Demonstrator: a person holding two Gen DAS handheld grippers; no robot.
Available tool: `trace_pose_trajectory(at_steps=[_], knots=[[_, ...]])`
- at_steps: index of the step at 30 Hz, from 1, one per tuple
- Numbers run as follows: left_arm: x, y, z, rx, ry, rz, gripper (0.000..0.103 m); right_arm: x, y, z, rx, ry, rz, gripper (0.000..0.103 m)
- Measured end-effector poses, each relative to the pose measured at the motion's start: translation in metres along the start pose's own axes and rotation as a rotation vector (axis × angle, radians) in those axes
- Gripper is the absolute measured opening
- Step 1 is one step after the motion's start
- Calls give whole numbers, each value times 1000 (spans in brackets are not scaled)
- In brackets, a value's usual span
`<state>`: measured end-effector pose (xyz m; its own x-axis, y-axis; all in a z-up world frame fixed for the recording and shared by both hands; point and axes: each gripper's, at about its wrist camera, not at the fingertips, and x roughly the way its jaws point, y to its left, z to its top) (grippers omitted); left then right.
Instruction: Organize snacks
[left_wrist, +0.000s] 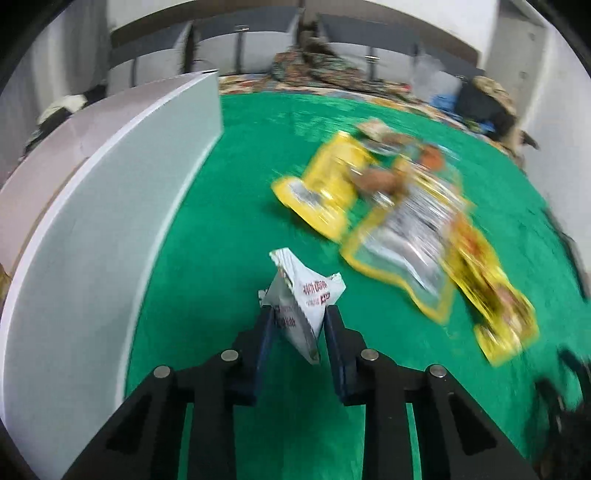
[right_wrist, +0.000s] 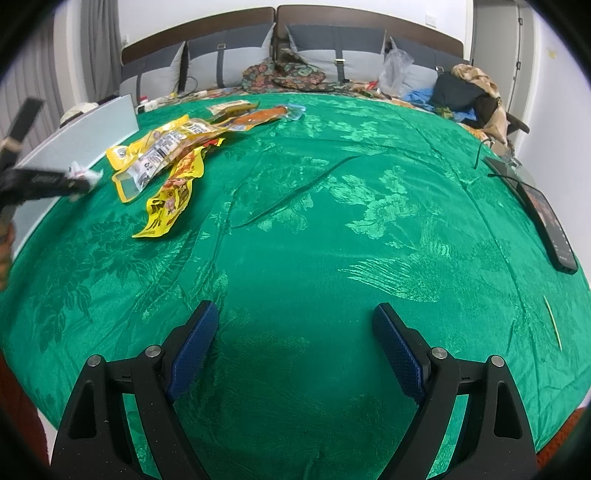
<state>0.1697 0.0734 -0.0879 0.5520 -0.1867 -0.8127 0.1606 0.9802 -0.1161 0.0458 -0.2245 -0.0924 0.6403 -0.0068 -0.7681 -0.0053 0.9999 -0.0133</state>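
White snack packet (left_wrist: 301, 295) stands upright, long axis vertical, pinched in the left tool (left_wrist: 300, 312); right tool (right_wrist: 295, 325) gapes empty.

A home bedroom: padded headboard (right_wrist: 332, 48), green bedspread (right_wrist: 332, 221), heaped clothes (right_wrist: 472, 92) by it

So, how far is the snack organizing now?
Nothing looks sorted yet. In hand: the left gripper is shut on a small white packet beside the white box. Left: the yellow packets and orange packet lie on the green cloth. The right gripper is open, empty.
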Motion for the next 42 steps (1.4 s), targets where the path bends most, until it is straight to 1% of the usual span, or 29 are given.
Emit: trace_pose_trajectory(at_steps=[3, 5, 6, 8, 9, 10, 12, 13, 15, 16, 19, 21, 22, 42], knots=[[-19, -11, -23, 33, 7, -73, 26, 0, 0, 0, 1, -1, -1, 89], [-28, -22, -34, 55, 8, -100, 27, 0, 0, 0, 1, -1, -2, 89], [-30, -28, -39, 65, 7, -106, 28, 1, 0, 0, 2, -1, -2, 89], [-26, -39, -39, 80, 13, -87, 50, 1, 1, 1, 2, -2, -2, 89], [-24, -41, -39, 83, 11, -68, 70, 1, 1, 1, 1, -3, -3, 89], [-23, -42, -39, 83, -4, -44, 81, 1, 1, 1, 1, -3, -3, 89], [-19, -42, -40, 75, -32, -1, 82, 1, 0, 1, 0, -3, -1, 89], [-15, -39, -39, 63, -23, 12, 82, 1, 0, 1, 0, -3, -1, 89], [-2, -30, -37, 25, 15, 14, 83, 1, 0, 1, -2, -4, 1, 89], [-1, -28, -38, 22, -3, 27, 83, 1, 0, 0, -1, -4, 0, 89], [5, -24, -40, 26, -8, 52, 93, 1, -1, 0, -1, -5, 0, 89], [8, -27, -43, 56, -2, 63, 101, 1, -1, 0, -1, -5, 0, 89], [11, -29, -43, 76, 6, 70, 103, 1, -1, 1, -2, -6, 0, 89], [10, -31, -44, 78, -8, 70, 103, 1, 0, -1, 0, -17, -1, 89]])
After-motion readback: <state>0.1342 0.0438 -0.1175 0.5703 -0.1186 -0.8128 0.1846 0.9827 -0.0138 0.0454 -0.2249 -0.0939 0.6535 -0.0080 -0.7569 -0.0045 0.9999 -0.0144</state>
